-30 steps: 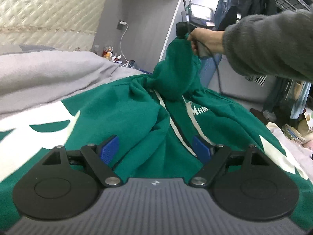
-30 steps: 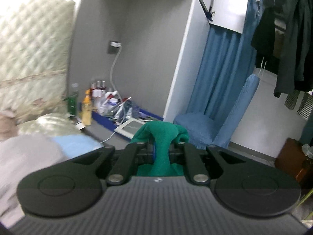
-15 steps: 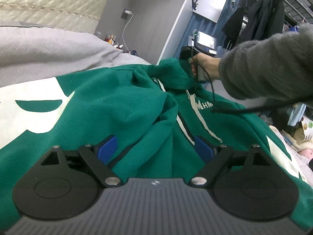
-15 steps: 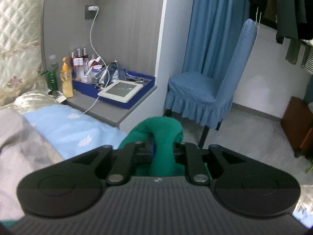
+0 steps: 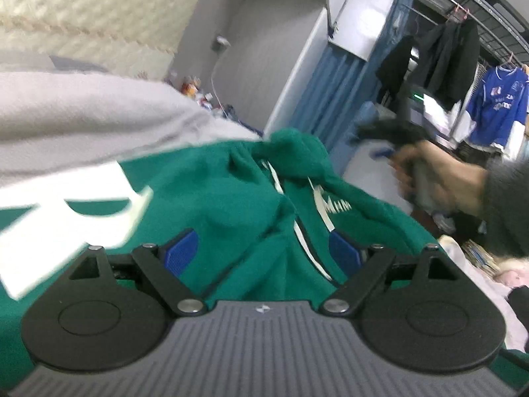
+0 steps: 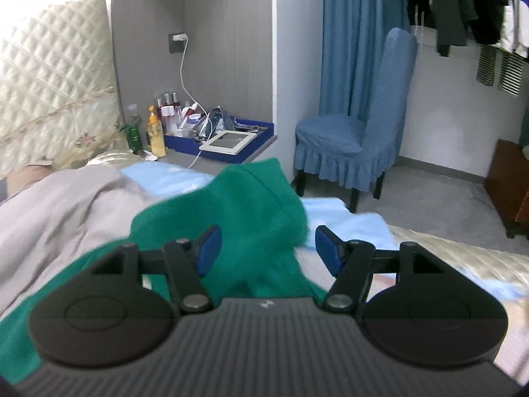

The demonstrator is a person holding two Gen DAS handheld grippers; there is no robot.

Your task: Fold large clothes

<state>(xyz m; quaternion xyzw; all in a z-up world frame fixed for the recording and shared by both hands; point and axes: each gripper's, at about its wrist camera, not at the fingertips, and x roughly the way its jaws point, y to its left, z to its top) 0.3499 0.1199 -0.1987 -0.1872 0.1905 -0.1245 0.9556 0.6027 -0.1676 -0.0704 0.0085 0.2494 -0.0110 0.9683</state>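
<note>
A green hooded sweatshirt [image 5: 211,198] with white lettering and a white zip line lies spread on the bed. My left gripper [image 5: 263,248] hovers low over its middle, jaws wide, with rumpled cloth lying between the blue pads [image 5: 182,248] but not pinched. In the right wrist view the hood end of the green sweatshirt [image 6: 261,205] lies slack on the bed. My right gripper [image 6: 266,246] has its jaws opening; the cloth sits between them, free of the right pad [image 6: 325,244]. In the left wrist view the right gripper [image 5: 383,154] appears blurred in a hand, off to the right of the hood.
A grey blanket [image 5: 82,109] and light blue sheet [image 6: 165,178] cover the bed. A quilted headboard [image 6: 53,92] stands at left. A bedside shelf [image 6: 211,155] holds bottles, a tablet and a cable. A blue chair [image 6: 357,132] stands beyond the bed's edge; clothes hang at upper right.
My right gripper came down from a raised hold, let go of the green hood and drew back to the right. The hood now lies collapsed on the bed. My left gripper shifted slightly.
</note>
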